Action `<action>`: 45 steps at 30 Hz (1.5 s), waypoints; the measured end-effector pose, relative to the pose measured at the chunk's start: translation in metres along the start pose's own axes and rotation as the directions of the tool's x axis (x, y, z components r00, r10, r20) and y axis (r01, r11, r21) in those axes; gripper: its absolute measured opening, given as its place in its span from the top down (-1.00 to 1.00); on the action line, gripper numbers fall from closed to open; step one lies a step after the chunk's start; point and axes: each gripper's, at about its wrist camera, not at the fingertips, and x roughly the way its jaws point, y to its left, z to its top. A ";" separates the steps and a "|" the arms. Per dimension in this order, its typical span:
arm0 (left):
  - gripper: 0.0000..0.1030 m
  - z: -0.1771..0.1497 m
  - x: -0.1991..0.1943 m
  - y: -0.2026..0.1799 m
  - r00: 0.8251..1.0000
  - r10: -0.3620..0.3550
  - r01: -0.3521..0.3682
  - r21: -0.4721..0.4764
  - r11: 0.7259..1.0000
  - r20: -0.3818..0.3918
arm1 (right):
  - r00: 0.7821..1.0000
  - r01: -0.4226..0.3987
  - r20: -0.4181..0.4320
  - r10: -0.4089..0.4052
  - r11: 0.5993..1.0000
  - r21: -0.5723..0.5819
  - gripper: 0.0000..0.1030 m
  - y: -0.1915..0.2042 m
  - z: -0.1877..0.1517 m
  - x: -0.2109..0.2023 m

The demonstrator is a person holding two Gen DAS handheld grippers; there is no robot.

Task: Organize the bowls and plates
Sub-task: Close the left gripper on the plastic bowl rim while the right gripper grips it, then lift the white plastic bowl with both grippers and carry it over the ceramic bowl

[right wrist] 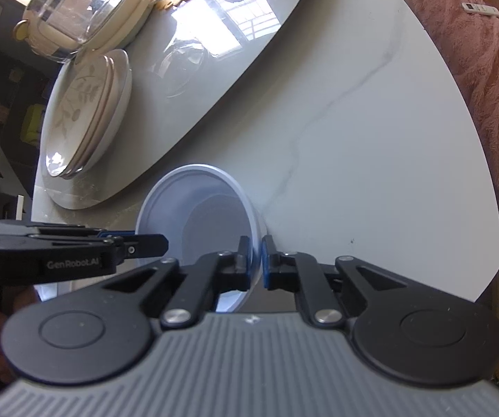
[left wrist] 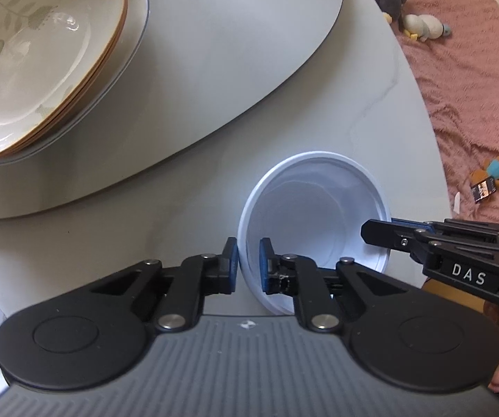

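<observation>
Closest in, both grippers are on one white bowl (left wrist: 313,222), and it's a two-handed hold: the left gripper (left wrist: 248,264) has its jaws clenched across the bowl's rim, one blue pad outside the wall and one inside, while the right gripper (right wrist: 256,262) is pinching the opposite edge the same way, jaws clamped on the thin lip. From the left wrist view the right gripper's arm reaches in from the side and meets the rim; from the right wrist view the left one does the mirror of that. The bowl sits tipped, its mouth facing away from both cameras, at the near edge of the pale marbled desk (right wrist: 371,160); whether its base touches the top I can't tell. It looks thin-walled, light and plastic by the look of that rolled lip, so I'd judge it flexes under a hard squeeze and could slip from smooth pads; the rim is the sensible place to hold, and gently. Further out, on the raised round turntable (left wrist: 214,69), sits a stack of leaf-patterned plates (left wrist: 41,62) with brown edges, heavier, brittle ceramic by appearance, resting on a larger white dish. Beyond them, a glass-lidded pot (right wrist: 86,10). Off the desk's far side lies a pink blanket (left wrist: 475,87) scattered with plush toys (left wrist: 423,26).
</observation>
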 end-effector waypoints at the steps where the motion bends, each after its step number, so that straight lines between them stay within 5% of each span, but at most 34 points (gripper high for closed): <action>1: 0.71 0.000 -0.004 0.000 1.000 -0.006 0.006 0.001 1.000 0.009 | 1.000 0.002 0.004 -0.002 1.000 -0.005 0.83 0.001 0.000 -0.001; 13: 0.71 -0.011 -0.064 -0.005 0.985 -0.145 0.147 -0.018 0.989 0.090 | 0.997 -0.017 0.070 0.016 1.000 0.021 0.83 0.016 -0.006 -0.049; 25: 0.71 -0.035 -0.128 -0.001 0.965 -0.202 0.196 0.055 0.979 0.169 | 0.988 -0.004 0.156 -0.001 1.000 0.030 0.83 0.043 -0.021 -0.087; 31: 0.71 -0.049 -0.143 0.026 0.945 -0.235 0.247 -0.029 0.969 0.226 | 0.981 -0.022 0.192 0.024 1.000 -0.009 0.83 0.063 -0.029 -0.096; 45: 0.71 -0.089 -0.154 0.082 0.932 -0.236 0.287 -0.161 0.944 0.274 | 0.990 -0.028 0.134 0.042 0.994 -0.102 0.83 0.107 -0.035 -0.076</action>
